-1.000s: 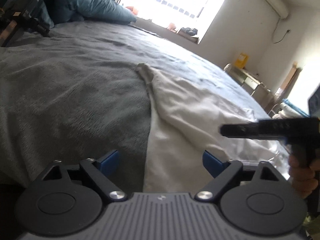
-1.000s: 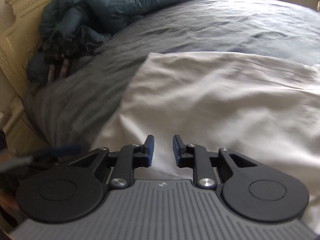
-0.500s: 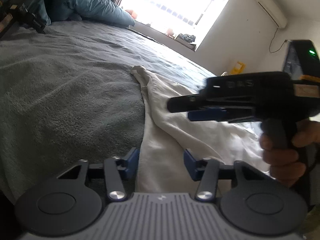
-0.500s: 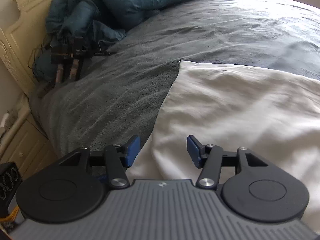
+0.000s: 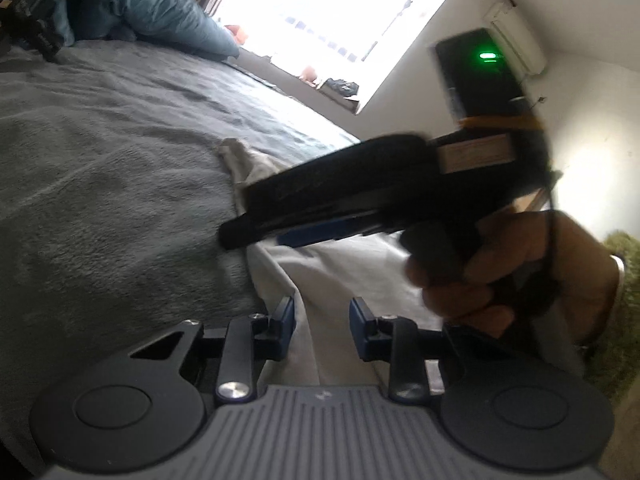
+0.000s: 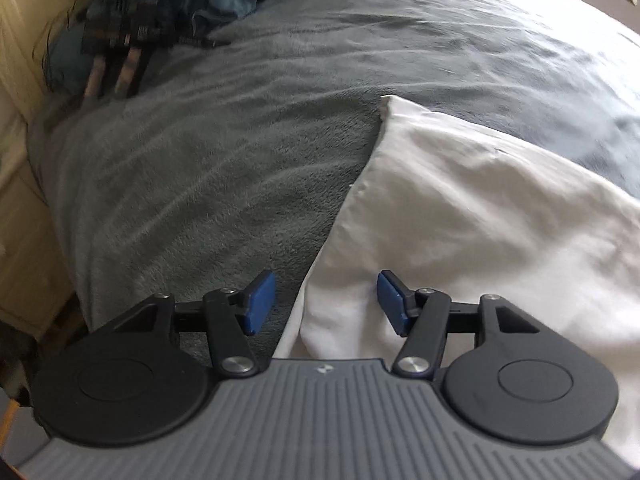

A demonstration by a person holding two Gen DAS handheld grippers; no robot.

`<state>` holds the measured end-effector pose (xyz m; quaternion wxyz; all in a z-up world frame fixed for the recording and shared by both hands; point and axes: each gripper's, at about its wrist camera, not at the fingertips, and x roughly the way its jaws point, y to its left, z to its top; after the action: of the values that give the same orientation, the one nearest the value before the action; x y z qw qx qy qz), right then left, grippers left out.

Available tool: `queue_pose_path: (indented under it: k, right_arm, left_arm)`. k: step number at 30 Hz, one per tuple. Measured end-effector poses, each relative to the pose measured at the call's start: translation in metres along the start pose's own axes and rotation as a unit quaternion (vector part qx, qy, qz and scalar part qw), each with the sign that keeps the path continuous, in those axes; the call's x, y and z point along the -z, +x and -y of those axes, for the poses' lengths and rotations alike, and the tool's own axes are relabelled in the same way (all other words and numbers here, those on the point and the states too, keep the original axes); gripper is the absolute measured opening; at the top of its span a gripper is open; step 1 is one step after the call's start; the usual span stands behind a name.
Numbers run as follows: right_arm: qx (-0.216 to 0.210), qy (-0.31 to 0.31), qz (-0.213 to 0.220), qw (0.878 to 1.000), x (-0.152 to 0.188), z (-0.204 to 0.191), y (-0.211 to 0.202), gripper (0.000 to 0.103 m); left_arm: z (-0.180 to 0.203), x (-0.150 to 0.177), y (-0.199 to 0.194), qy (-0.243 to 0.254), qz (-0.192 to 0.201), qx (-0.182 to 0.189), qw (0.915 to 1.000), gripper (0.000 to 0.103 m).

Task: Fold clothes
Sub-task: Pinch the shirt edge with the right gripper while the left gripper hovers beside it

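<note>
grey bedspread; white garment cut off right; left tongs, right tongs both agape, empty.

Daylight is pouring through the big window and washing out the white wall, while the grey blanket is covering the bed, a teal duvet bunching near the cream headboard.

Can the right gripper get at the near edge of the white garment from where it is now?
Probably yes. The right gripper is open, and the white garment has its edge lying between the blue pads on the grey blanket. Nothing appears to block it.
</note>
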<state>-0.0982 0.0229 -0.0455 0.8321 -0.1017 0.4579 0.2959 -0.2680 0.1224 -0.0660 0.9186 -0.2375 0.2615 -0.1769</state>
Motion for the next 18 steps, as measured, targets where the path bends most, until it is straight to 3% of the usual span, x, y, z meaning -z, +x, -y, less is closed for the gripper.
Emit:
queue_pose_path:
  k: [6, 10, 13, 18]
  right_arm:
    - [0.019, -0.045, -0.012, 0.999, -0.002, -0.006, 0.008, 0.05]
    - [0.026, -0.037, -0.005, 0.999, -0.001, 0.004, 0.003, 0.019]
    - [0.015, -0.013, 0.004, 1.0, 0.001, 0.016, -0.002, 0.007]
    - [-0.001, 0.014, 0.028, 1.0, 0.009, 0.027, -0.011, 0.005]
  left_arm:
    - [0.008, 0.0, 0.0, 0.012, 0.002, 0.018, 0.9998, 0.025]
    - [0.014, 0.0, 0.001, 0.02, 0.004, 0.03, 0.9993, 0.024]
    - [0.018, 0.0, 0.001, 0.026, 0.005, 0.04, 0.9989, 0.024]
    - [0.002, -0.015, -0.014, -0.003, 0.025, 0.034, 0.9991, 0.033]
